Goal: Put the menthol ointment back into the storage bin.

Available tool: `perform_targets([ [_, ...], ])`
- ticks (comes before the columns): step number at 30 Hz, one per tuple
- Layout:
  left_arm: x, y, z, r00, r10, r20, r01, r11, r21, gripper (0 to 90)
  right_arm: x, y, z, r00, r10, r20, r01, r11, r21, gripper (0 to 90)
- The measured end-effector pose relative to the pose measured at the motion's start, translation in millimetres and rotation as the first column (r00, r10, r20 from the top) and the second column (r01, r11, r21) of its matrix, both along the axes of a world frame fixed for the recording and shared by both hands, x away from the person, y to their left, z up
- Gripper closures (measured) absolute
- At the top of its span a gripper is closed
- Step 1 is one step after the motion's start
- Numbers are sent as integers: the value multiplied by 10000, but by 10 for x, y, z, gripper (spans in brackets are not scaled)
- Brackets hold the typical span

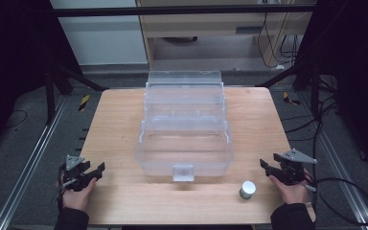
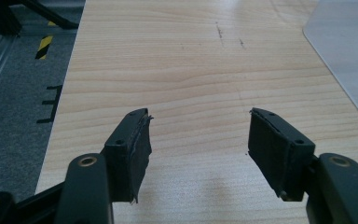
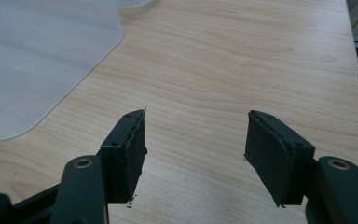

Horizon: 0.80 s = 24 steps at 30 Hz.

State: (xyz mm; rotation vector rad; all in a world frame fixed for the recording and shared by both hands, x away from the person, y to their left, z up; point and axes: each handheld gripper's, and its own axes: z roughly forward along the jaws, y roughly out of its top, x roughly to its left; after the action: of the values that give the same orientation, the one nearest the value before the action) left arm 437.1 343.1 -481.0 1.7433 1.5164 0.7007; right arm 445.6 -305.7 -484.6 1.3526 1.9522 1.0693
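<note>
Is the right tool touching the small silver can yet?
Apart. The high view shows bare table between the right tool and the silver can; the right gripper view shows open jaws with nothing between them.

Light falls from overhead; the table [image 1: 124,201] is bright and evenly lit, surroundings far left & right nearly black. High view is soft, low-res. Soft glare w/ pale reflections on the clear box [image 1: 184,139]; a small shadow sits near the silver cylinder [image 1: 247,189]. Gripper views are sharper; faint shadows under the jaws, wood washed out at the far edge.
</note>
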Motion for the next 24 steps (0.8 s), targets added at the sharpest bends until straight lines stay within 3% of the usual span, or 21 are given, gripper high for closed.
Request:
perform_targets([
  [11,9,-5,-30,9998,-160,-136,159,9998,-72,355,-43,72,196,9963,864,35,-861,9948,-541,384],
  [20,12,-19,-31,9995,-251,-193,252,9997,59,354,-6,87,530,9889,1468,-224,-1482,9858,-784,360],
  [24,13,-28,-28,9991,-312,-280,316,9994,115,359,0,94,695,9818,1847,-451,-1887,9757,-1116,342],
])
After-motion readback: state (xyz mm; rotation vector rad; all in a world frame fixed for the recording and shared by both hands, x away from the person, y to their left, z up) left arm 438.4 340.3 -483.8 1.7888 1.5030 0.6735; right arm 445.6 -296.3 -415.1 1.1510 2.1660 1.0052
